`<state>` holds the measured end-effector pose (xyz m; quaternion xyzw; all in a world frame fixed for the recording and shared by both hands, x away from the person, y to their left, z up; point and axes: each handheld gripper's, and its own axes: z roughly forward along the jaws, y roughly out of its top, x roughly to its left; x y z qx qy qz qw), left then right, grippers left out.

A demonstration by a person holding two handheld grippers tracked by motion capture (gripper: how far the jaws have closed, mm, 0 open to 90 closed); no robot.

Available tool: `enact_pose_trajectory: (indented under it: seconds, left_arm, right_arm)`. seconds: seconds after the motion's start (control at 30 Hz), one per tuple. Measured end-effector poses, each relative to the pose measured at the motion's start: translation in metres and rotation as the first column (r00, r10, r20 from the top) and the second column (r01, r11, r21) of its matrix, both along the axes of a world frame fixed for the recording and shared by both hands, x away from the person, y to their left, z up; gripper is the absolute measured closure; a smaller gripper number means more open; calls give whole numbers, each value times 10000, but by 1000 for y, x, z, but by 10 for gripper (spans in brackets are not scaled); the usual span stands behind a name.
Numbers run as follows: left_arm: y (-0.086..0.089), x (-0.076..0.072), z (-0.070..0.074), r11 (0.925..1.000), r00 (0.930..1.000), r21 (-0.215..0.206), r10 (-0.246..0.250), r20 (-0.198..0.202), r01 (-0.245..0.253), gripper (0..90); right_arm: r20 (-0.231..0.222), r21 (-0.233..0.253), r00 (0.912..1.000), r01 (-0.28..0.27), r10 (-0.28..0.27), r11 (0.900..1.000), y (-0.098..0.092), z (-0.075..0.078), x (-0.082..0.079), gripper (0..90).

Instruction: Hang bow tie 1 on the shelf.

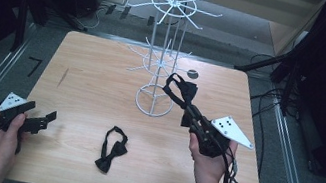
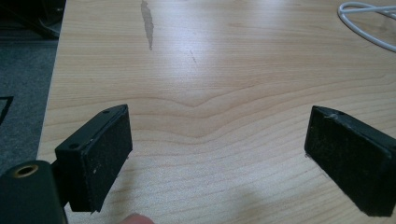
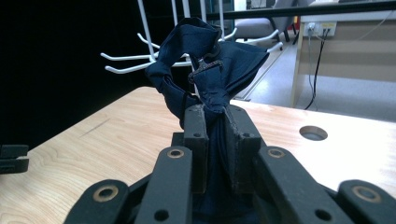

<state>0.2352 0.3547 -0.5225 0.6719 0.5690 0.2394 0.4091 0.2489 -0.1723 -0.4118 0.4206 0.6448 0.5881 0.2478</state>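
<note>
Right gripper clamped on a dark bow tie — raised beside the white wire rack. Left gripper spread wide, holding nothing, at the counter's 8 o'clock. Second bow tie lies at 6 o'clock.

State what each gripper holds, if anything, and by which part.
Right gripper clamps a dark bow tie at its middle. Left gripper is open, holding nothing.

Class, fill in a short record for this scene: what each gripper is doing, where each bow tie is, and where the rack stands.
right gripper: shut on a dark bow tie, lifted beside the rack
left gripper: open, nothing between its fingers, low over the table's left part
second bow tie: lying flat on the table, near the front edge
white wire rack: upright at the table's far middle
</note>
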Motion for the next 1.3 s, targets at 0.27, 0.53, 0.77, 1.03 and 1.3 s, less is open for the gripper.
enact_pose_trajectory:
  seconds: [0.27,0.53,0.77,1.03,1.3]
  left_arm:
    - [0,0,0,10000,10000,-7,-10,-8,10,82]
    - [0,0,0,10000,10000,-5,10,8,-10,82]
    - [0,0,0,10000,10000,-2,-10,3,10,82]
    - [0,0,0,10000,10000,-4,-4,15,4,82]
    - [0,0,0,10000,10000,-6,-13,14,13,82]
  right_arm:
    - [-300,-4,9995,93,-93,10000,1,-7,10,815]
    - [-446,60,9989,129,-127,9999,4,-12,19,815]
    - [-582,-60,9982,128,-132,9999,11,-19,26,816]
    - [-716,76,9973,146,-141,9999,17,-22,33,815]
    - [-830,20,9965,127,-125,9999,20,-28,35,815]
